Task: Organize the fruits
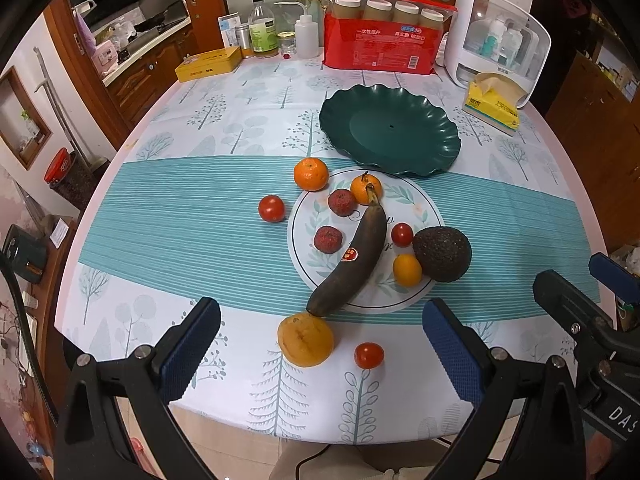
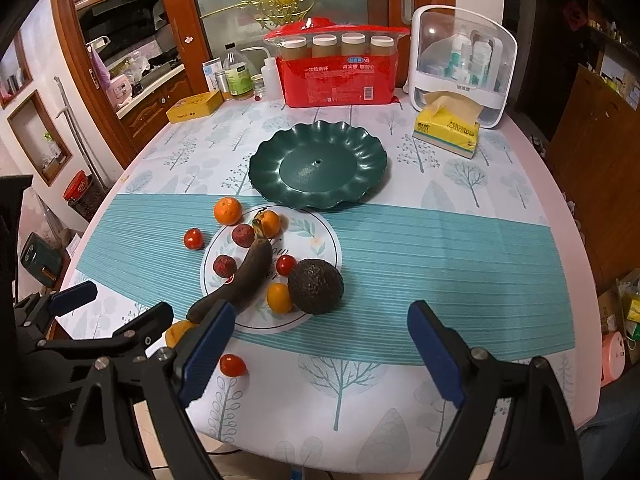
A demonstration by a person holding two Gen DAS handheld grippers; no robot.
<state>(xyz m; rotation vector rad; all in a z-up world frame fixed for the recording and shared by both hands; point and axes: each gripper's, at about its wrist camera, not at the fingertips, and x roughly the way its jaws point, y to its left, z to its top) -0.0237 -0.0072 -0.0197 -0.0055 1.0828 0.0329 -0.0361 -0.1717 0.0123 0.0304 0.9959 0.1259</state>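
An empty dark green scalloped plate (image 1: pixel 390 128) (image 2: pixel 318 166) sits at the back of the table. In front of it a round white mat (image 1: pixel 416 208) (image 2: pixel 316 236) carries a blackened banana (image 1: pixel 352 260) (image 2: pixel 240 284), an avocado (image 1: pixel 442 254) (image 2: pixel 315 286), two lychees, a mandarin, a kumquat and a cherry tomato. An orange (image 1: pixel 306 340) and a tomato (image 1: pixel 369 355) (image 2: pixel 232 365) lie near the front edge. My left gripper (image 1: pixel 320 324) is open above the orange. My right gripper (image 2: pixel 320 322) is open over the bare cloth, right of the fruit.
Along the back stand a red pack of paper cups (image 1: pixel 382 28), bottles (image 1: pixel 263 28), a yellow tin (image 1: pixel 208 65), a white storage box (image 1: pixel 496 40) and a tissue pack (image 1: pixel 494 104). A tangerine (image 1: pixel 311 174) and a tomato (image 1: pixel 271 208) lie left of the mat.
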